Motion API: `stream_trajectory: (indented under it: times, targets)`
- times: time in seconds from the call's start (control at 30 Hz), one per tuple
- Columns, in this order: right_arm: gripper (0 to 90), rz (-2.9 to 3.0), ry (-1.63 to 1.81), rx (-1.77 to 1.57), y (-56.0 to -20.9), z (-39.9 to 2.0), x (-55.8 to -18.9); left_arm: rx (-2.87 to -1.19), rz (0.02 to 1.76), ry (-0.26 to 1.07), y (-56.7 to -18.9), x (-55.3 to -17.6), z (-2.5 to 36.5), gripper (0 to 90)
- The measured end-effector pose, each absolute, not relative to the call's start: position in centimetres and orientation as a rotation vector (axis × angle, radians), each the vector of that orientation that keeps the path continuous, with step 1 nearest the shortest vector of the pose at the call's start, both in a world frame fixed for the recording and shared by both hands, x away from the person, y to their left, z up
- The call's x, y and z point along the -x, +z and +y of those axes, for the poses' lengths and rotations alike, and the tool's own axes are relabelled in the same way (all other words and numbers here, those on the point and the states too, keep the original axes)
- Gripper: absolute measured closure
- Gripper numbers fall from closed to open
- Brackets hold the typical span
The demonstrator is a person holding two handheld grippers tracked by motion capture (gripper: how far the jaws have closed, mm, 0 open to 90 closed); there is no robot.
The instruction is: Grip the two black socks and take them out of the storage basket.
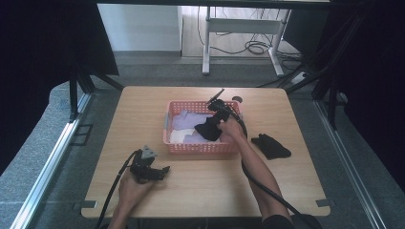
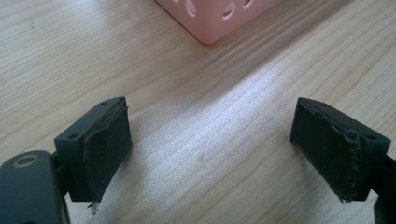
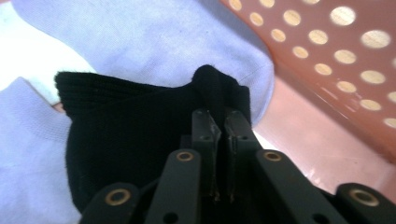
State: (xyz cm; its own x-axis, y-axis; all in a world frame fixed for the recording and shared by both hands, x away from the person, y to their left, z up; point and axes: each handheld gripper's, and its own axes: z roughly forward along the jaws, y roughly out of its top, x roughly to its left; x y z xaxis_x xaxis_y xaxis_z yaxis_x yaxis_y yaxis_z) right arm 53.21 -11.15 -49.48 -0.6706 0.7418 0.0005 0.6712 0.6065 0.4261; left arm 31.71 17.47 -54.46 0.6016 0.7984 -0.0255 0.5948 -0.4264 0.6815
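A pink perforated basket [image 1: 200, 148] stands at the table's centre, and its wall [image 3: 327, 60] rises close on the right in the right gripper view. Inside lie lavender socks [image 1: 186, 119] [image 3: 154, 42]. My right gripper [image 1: 213, 125] [image 3: 219, 116] reaches down into the basket, shut on a fold of a black sock [image 1: 207, 131] [image 3: 126, 135] that rests on the lavender ones. A second black sock [image 1: 271, 146] lies on the table right of the basket. My left gripper [image 1: 164, 171] [image 2: 210, 144] rests on the wood in front of the basket's left corner [image 2: 210, 18], open, with nothing between its jaws.
The wooden table [image 1: 200, 191] has bare wood in front of the basket. A small dark disc [image 1: 237, 99] sits behind the basket. A white desk frame [image 1: 239, 28] with cables stands on the floor beyond the table.
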Motion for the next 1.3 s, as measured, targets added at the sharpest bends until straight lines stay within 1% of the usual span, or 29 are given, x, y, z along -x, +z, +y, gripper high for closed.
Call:
stream_trajectory:
  times: [0.17, 0.2, 0.33, 0.53, 0.6, 0.63, 1.3]
  targets:
    - [86.0, 2.64, 0.658, -1.168, -48.0, -11.4, -52.8, -2.17, 1.095, 0.399, -54.5, -31.7, 17.5, 12.2]
    - [86.0, 2.635, 0.701, -1.158, -47.0, -11.5, -52.5, -2.172, 1.094, 0.4, -54.5, -31.7, 17.5, 12.2]
    - [85.9, 2.628, 0.742, -1.127, -45.8, -11.7, -52.1, -2.171, 1.094, 0.4, -54.5, -31.7, 17.5, 12.2]
    - [85.8, 2.607, 0.843, -1.073, -42.9, -12.0, -50.9, -2.17, 1.095, 0.4, -54.5, -31.7, 17.5, 12.2]
    - [85.8, 2.606, 0.846, -1.063, -42.6, -12.0, -50.8, -2.171, 1.095, 0.401, -54.5, -31.7, 17.5, 12.3]
    - [85.8, 2.597, 0.866, -1.044, -41.8, -12.1, -50.5, -2.17, 1.095, 0.4, -54.5, -31.7, 17.5, 12.2]
    - [85.7, 2.518, 1.018, -0.937, -35.3, -13.8, -47.3, -2.17, 1.095, 0.402, -54.5, -31.7, 17.5, 12.2]
